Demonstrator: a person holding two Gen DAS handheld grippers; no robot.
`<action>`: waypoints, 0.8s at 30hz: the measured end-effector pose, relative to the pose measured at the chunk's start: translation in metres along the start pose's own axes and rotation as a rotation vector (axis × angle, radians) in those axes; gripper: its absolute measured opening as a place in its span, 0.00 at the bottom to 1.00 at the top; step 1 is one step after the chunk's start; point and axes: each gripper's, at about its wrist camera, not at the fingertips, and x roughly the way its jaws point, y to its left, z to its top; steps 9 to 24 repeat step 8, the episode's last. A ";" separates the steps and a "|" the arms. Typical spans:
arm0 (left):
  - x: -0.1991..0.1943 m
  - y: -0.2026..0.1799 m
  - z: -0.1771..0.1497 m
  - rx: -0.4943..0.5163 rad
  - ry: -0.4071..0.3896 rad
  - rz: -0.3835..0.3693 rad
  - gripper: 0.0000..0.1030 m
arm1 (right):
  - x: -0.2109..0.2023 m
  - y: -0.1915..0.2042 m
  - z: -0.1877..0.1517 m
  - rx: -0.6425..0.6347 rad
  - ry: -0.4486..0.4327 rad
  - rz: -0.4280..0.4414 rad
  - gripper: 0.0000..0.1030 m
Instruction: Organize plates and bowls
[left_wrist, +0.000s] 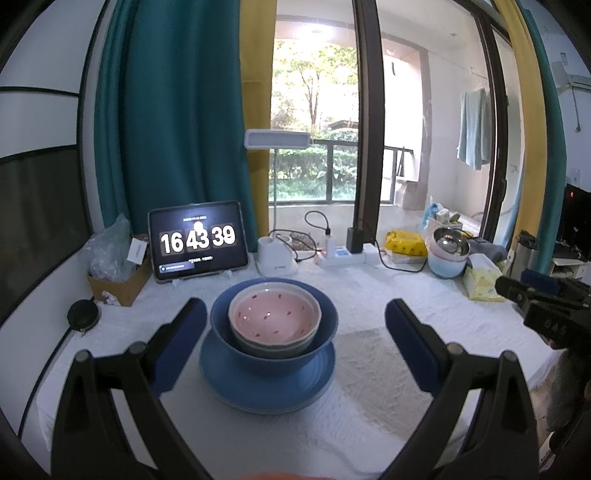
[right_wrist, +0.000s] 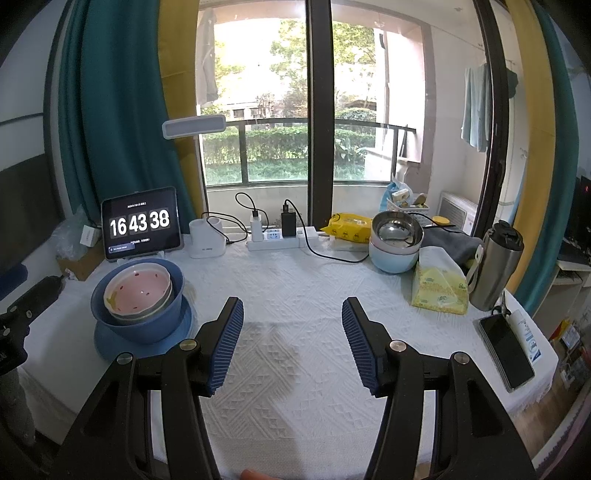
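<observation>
A pink bowl with red specks (left_wrist: 274, 318) sits nested in a dark blue bowl (left_wrist: 275, 356), which stands on a blue plate (left_wrist: 267, 393) on the white cloth. My left gripper (left_wrist: 295, 310) stands open just in front of the stack, its blue pads apart on either side and not touching it. In the right wrist view the same pink bowl (right_wrist: 138, 290), blue bowl (right_wrist: 147, 325) and plate (right_wrist: 110, 349) lie at the left. My right gripper (right_wrist: 292, 308) is open over bare cloth, well to the right of the stack. At the back right a steel bowl (right_wrist: 397, 229) rests in a pale blue bowl (right_wrist: 393, 258).
Along the back stand a tablet clock (right_wrist: 142, 225), a white lamp base (right_wrist: 207, 240) and a power strip (right_wrist: 279, 236) with cables. A tissue pack (right_wrist: 439, 284), a steel flask (right_wrist: 496, 266) and a phone (right_wrist: 506, 350) sit at the right edge. A cardboard box (left_wrist: 118, 280) is at the left.
</observation>
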 end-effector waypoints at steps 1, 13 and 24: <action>0.000 0.000 0.000 0.002 0.001 0.001 0.95 | 0.000 0.000 0.000 0.000 0.000 0.000 0.57; -0.001 -0.001 0.001 0.004 -0.006 -0.005 0.95 | 0.000 0.000 0.000 -0.002 0.001 0.000 0.57; -0.001 -0.001 0.001 0.004 -0.006 -0.005 0.95 | 0.000 0.000 0.000 -0.002 0.001 0.000 0.57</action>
